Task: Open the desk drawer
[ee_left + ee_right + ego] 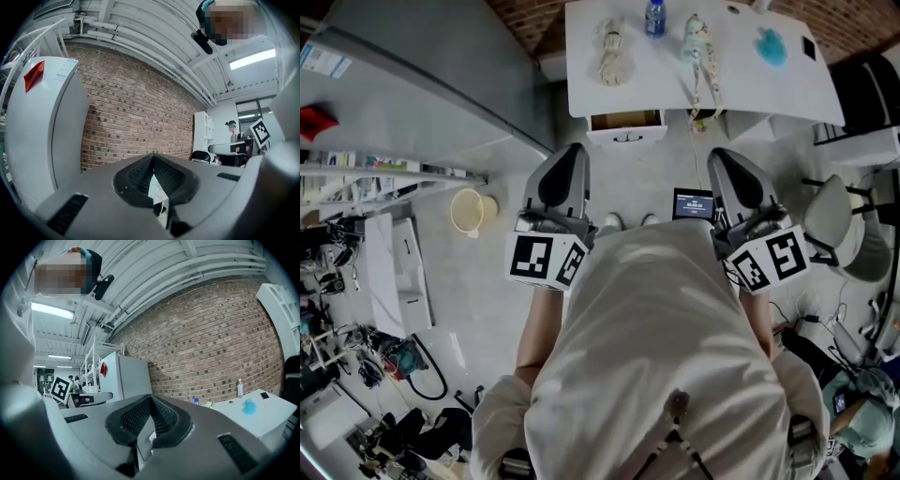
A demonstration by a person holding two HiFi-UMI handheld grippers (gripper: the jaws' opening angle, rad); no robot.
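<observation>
The white desk (741,84) stands ahead of me at the top of the head view. Under its left end the drawer (627,127) is pulled out a little, its tan inside showing behind a white front with a dark handle. My left gripper (565,173) is held level, well short of the drawer, jaws shut and empty. The right gripper (733,175) is held level beside it, also shut and empty. In the left gripper view the left gripper (153,159) faces a brick wall. In the right gripper view the right gripper (150,401) points toward the desk (262,420).
On the desk lie a bottle (654,17), a rope bundle (613,52), a doll (698,42) and a blue object (772,45). A grey fridge (422,75) stands left, a yellow bucket (469,210) on the floor, a small screen (693,203) near my feet, a chair (830,220) right.
</observation>
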